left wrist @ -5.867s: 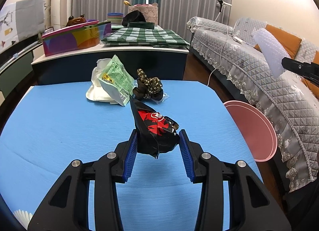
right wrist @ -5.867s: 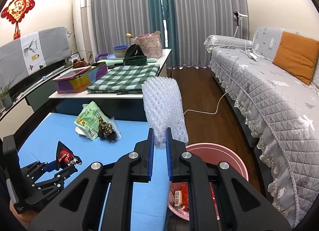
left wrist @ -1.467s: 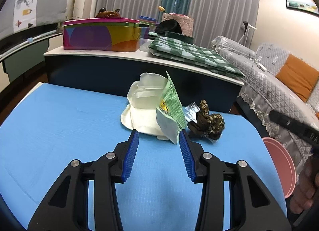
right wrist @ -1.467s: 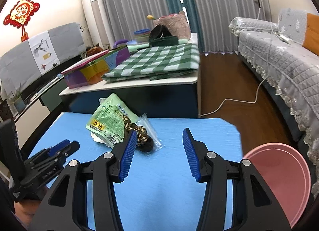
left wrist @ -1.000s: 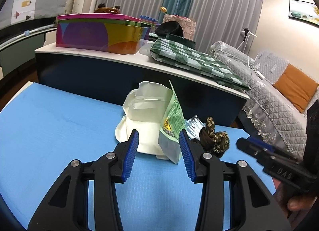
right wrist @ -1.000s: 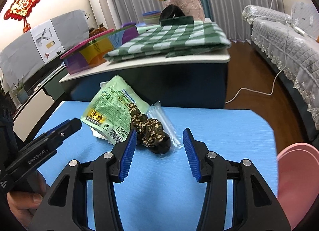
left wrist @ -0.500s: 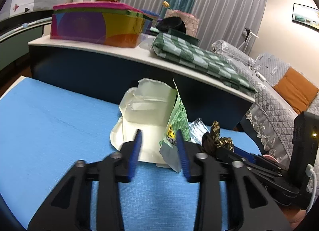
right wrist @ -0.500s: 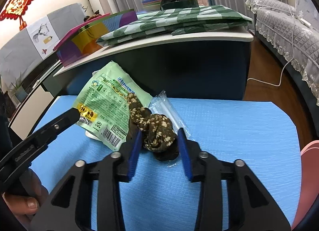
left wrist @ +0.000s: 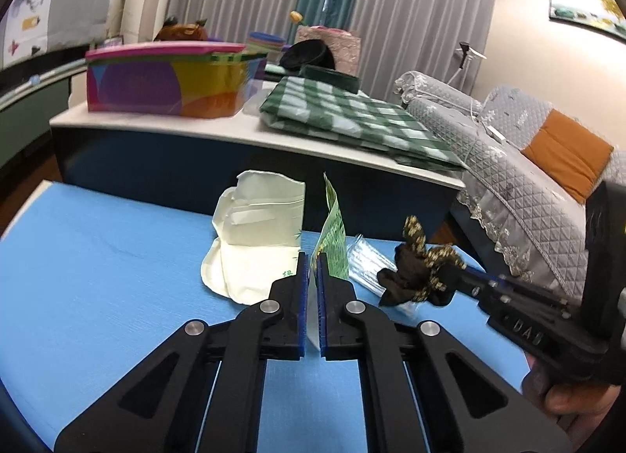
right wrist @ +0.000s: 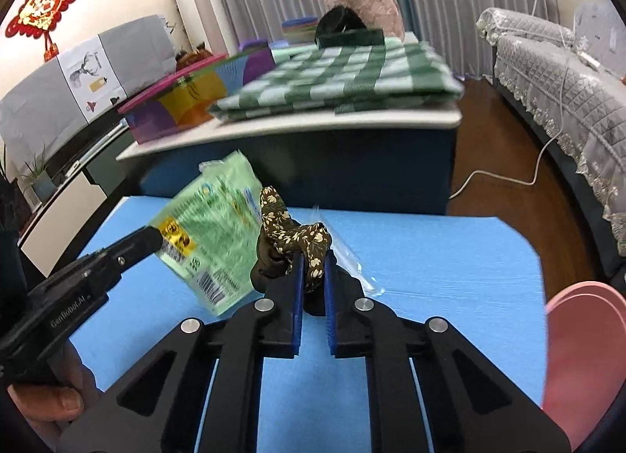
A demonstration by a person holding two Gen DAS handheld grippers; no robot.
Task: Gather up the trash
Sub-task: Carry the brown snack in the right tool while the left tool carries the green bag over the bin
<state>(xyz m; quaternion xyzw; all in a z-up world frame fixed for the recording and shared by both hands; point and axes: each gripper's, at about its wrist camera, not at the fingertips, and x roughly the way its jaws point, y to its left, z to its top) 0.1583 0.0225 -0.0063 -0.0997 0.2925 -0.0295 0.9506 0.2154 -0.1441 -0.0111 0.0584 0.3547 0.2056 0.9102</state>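
My left gripper (left wrist: 310, 263) is shut on the corner of a green snack wrapper (left wrist: 333, 241), which stands edge-on over the blue table (left wrist: 98, 277). In the right wrist view the wrapper (right wrist: 211, 237) hangs from the left gripper (right wrist: 156, 235). My right gripper (right wrist: 313, 269) is shut on a dark floral cloth scrap (right wrist: 293, 241), seen from the left wrist view (left wrist: 422, 273) at the right gripper (left wrist: 454, 277). A cream paper bag (left wrist: 258, 241) and a clear plastic sleeve (left wrist: 364, 261) lie on the table.
A pink trash bin (right wrist: 579, 359) stands off the table's right edge. Behind the table is a dark counter (left wrist: 234, 163) with a colourful box (left wrist: 164, 85) and a green checked cloth (left wrist: 352, 120). A grey sofa (left wrist: 540, 194) is at the right.
Both grippers moved in and shut: the left on the green wrapper, the right on the floral cloth. Both items are now lifted off the table.
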